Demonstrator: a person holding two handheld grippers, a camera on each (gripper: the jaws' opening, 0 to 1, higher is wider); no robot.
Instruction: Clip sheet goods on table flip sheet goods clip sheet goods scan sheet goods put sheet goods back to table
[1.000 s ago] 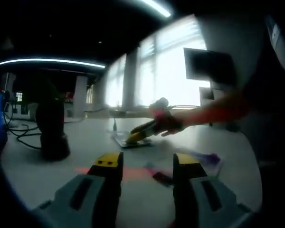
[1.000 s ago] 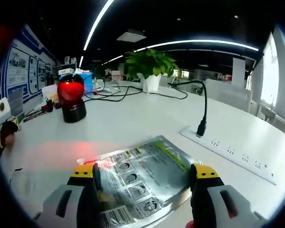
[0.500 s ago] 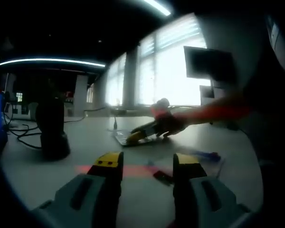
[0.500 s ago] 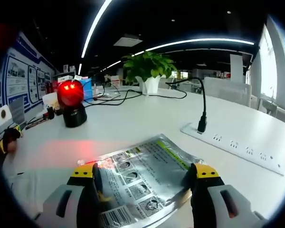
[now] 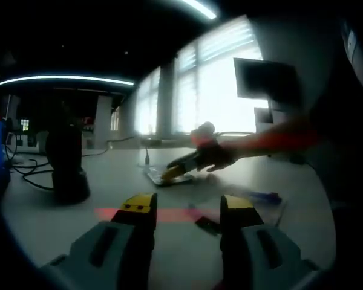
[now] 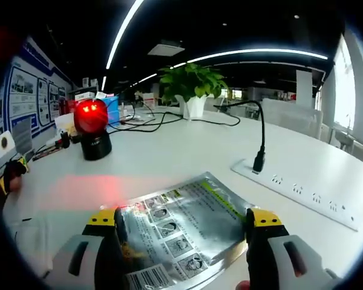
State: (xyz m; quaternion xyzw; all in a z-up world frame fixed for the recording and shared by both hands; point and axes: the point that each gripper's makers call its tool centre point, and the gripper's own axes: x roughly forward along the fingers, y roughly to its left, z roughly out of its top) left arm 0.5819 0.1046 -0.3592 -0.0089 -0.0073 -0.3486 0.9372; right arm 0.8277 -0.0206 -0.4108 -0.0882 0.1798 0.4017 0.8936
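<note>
While the left gripper hovers over the table with jaws apart and empty, the right gripper straddles a silver packet lying flat on the table, jaws spread, nearer than the red-lit scanner; power strip right of packet.

On the table, the sheet packet lies near, between the right gripper's jaws; scanner far left, power strip right, plant far behind.
</note>
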